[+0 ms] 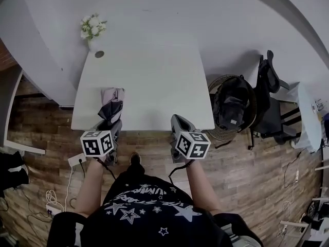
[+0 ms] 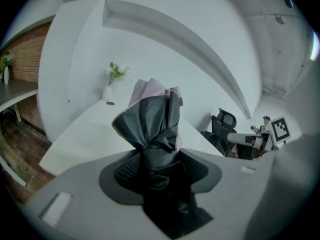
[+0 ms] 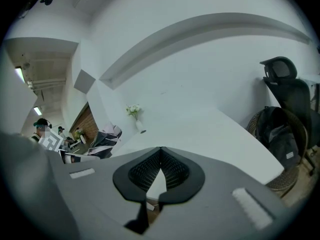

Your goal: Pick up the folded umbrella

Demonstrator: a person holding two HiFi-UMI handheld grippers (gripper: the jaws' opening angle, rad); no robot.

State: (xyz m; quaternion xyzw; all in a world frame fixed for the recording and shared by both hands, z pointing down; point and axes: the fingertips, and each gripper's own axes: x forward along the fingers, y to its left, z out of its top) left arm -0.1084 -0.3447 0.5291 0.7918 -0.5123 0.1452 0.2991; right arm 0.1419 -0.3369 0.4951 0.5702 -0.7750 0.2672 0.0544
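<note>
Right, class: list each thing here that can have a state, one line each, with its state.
umbrella: folded, held by the left gripper
left gripper: jaws shut on the umbrella
right gripper: jaws shut, nothing between them
vase: upright on the table, holding flowers

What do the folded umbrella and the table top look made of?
The folded umbrella: thin dark fabric, probably nylon, slightly glossy, pale pink lining; it crumples in soft creases. The table top: smooth matte white, perhaps laminate; no grain shows.
</note>
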